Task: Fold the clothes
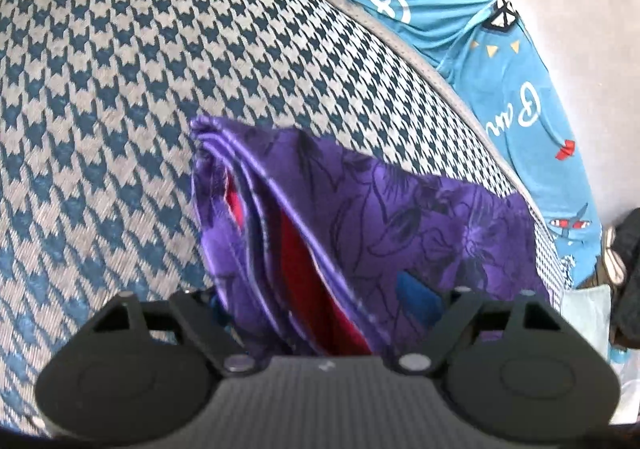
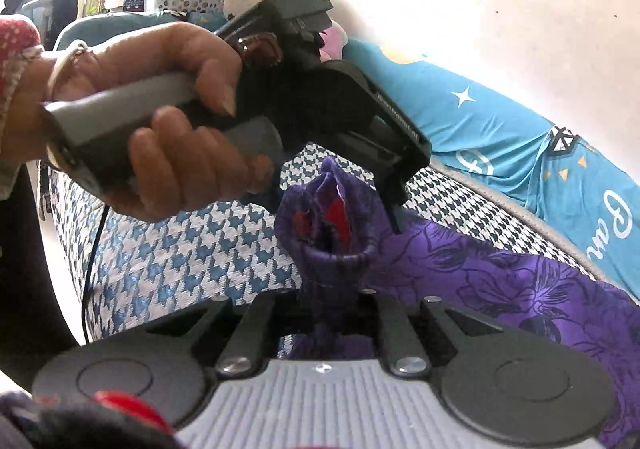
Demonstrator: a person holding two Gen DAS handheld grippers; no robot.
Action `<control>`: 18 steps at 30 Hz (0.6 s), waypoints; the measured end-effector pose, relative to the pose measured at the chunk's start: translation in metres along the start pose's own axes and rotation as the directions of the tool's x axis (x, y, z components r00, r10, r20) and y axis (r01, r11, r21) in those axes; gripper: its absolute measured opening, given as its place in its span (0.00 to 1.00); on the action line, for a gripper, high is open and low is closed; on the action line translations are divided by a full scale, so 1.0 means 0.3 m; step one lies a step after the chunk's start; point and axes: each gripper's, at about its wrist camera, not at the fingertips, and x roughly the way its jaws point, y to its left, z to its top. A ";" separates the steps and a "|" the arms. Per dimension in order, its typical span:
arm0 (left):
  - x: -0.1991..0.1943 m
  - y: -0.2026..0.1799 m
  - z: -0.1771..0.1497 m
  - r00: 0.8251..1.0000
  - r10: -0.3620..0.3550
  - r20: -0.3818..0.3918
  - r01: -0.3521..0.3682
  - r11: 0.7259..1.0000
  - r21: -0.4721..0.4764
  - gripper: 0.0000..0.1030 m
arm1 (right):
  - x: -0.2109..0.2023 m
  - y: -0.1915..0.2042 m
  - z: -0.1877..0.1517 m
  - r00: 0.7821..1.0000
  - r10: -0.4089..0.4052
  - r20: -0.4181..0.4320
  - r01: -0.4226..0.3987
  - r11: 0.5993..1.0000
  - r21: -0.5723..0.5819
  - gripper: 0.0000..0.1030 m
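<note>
Left wrist view: white script reading "Pan" is seen on the turquoise sheet (image 1: 532, 105), beside small printed arrows and triangles; no brand label can be read. A purple floral garment (image 1: 360, 233) with red lining is bunched at the left gripper (image 1: 320, 329), lifted over the houndstooth cushion (image 1: 120, 89); the fingers themselves are hidden behind the cloth, so their opening cannot be told. The cushion's grey piped edge (image 1: 400, 37) is seen curving between the houndstooth and the turquoise sheet, and broad bare houndstooth lies to the garment's left.

In the right wrist view the same script is repeated on the sheet (image 2: 500, 117). The right gripper (image 2: 336, 313) is closed on a gathered fold of the garment (image 2: 500, 273). The other gripper, held by a hand (image 2: 160, 109), has 1 finger (image 2: 394, 217) touching the cloth's upper edge.
</note>
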 end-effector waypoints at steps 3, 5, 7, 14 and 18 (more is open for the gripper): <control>0.012 -0.003 0.009 0.999 0.025 0.021 -0.025 1.000 -0.011 0.60 | 0.002 -0.007 0.001 1.000 -0.003 0.003 0.003 1.000 -0.001 0.10; 0.019 -0.005 0.012 0.999 0.039 0.036 -0.038 0.999 -0.013 0.42 | 0.002 -0.012 0.001 1.000 -0.007 0.004 0.007 1.000 -0.003 0.10; 0.026 -0.012 0.010 0.998 0.047 0.049 -0.047 0.999 -0.013 0.20 | -0.001 -0.018 -0.003 1.000 -0.017 0.005 0.017 1.000 -0.006 0.10; 0.003 -0.125 -0.033 0.986 0.034 0.166 -0.046 0.997 0.067 0.10 | -0.058 -0.077 -0.011 0.995 -0.097 0.033 0.097 0.995 0.008 0.09; -0.016 -0.255 -0.059 0.969 0.012 0.247 -0.048 0.989 0.141 0.10 | -0.113 -0.137 -0.008 0.985 -0.159 0.069 0.157 0.987 0.033 0.10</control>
